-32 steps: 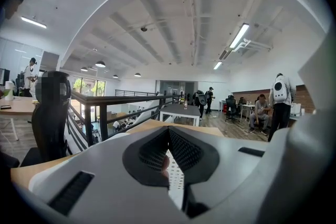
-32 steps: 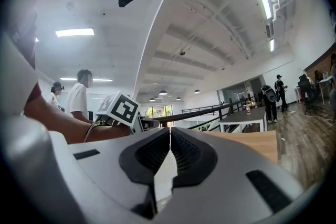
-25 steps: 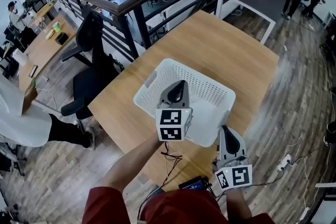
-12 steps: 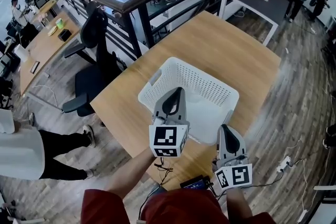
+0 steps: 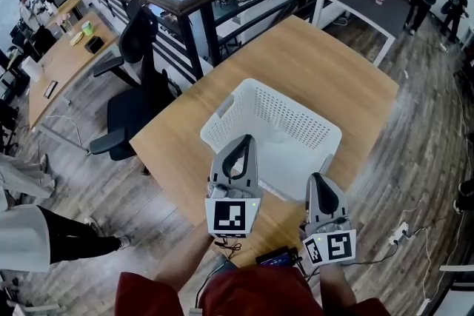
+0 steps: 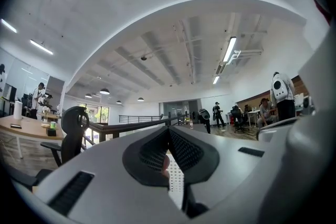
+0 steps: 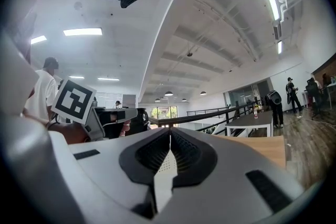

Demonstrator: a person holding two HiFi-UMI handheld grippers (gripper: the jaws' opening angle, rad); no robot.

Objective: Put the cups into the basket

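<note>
The white basket point(image 5: 285, 109) sits on the wooden table point(image 5: 311, 48), towards its near edge, in the same spot as a second ago. Its inside is a pale blur in the head view, and no cups can be told apart there or on the table around it.

The left gripper point(image 5: 242, 140) was out over the basket a second ago. It has since drawn back towards the person, so its tip now lies at the basket's near left rim and its marker cube hangs over the near edge of the table. In the left gripper view point(image 6: 169, 131) its jaws are pressed together with nothing pinched between them.

The right gripper point(image 5: 320, 178) has not moved and sits just beside the basket's near right corner. In its own view point(image 7: 170, 134) its jaws are likewise closed tip to tip on nothing.

Off the table to the left, a black office chair point(image 5: 137, 78) stands on the floor, and the person in white point(image 5: 29, 233) who was beside it has moved nearer, into the near left corner
</note>
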